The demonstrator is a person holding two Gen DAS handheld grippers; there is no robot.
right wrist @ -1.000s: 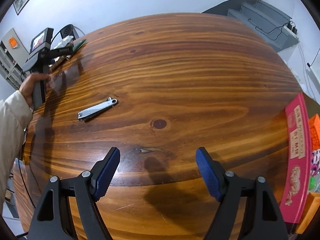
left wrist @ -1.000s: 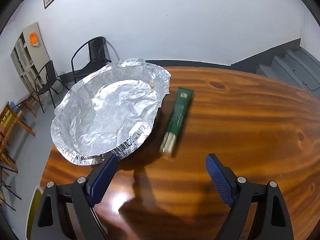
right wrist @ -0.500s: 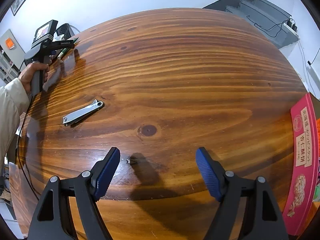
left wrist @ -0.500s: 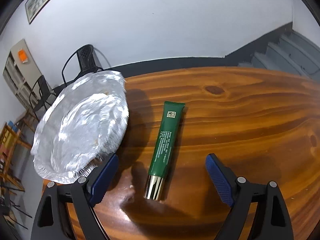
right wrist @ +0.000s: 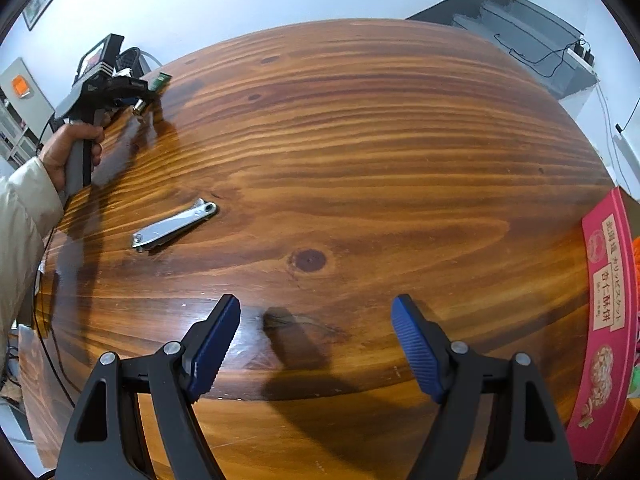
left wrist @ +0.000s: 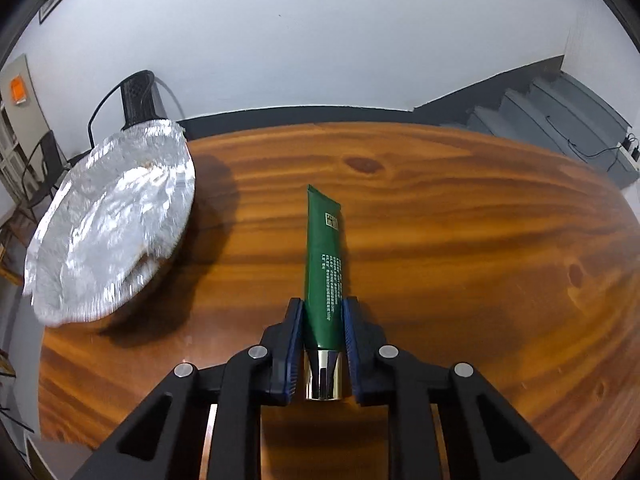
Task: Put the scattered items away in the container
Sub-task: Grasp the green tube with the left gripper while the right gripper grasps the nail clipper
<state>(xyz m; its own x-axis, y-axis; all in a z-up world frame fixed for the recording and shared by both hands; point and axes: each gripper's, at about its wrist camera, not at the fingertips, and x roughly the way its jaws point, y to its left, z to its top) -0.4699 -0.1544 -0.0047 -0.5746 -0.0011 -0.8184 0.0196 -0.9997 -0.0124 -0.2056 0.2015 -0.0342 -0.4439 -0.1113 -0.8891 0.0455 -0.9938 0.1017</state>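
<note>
Between the blue pads of the left gripper [left wrist: 322, 316] lies the green tube [left wrist: 323, 264], clamped near its lower end just above the gold cap [left wrist: 324, 376]; the jaws are closed onto its sides, and the crimped tail points away over the wooden table [left wrist: 460, 248]. In the left wrist view the tube appears to rest on or just above the wood (contact cannot be settled from this angle). To the left, near but apart from the tube, sits the foil container [left wrist: 112, 224], a shallow crinkled pan at the table's edge, with nothing visible in it. From the right wrist view the same hold is seen at a distance, the person's hand [right wrist: 74, 148] on the tool's handle and the cap projecting below the jaws. The right gripper [right wrist: 316, 344] hangs over bare wood with its jaws wide apart and nothing between them; the nail clipper [right wrist: 174, 228] lies flat some way ahead and to its left, and a pink box [right wrist: 604, 320] borders the table at far right.

Handling: the tube is probably light and soft-walled, so a hard squeeze mid-body would deform it; the stiffer shoulder by the cap, where it is now taken, is the better purchase. The clipper is rigid, thin and smooth metal, likely to slip, and best pinched across its narrow sides. The foil pan looks flimsy and may shift if knocked.
</note>
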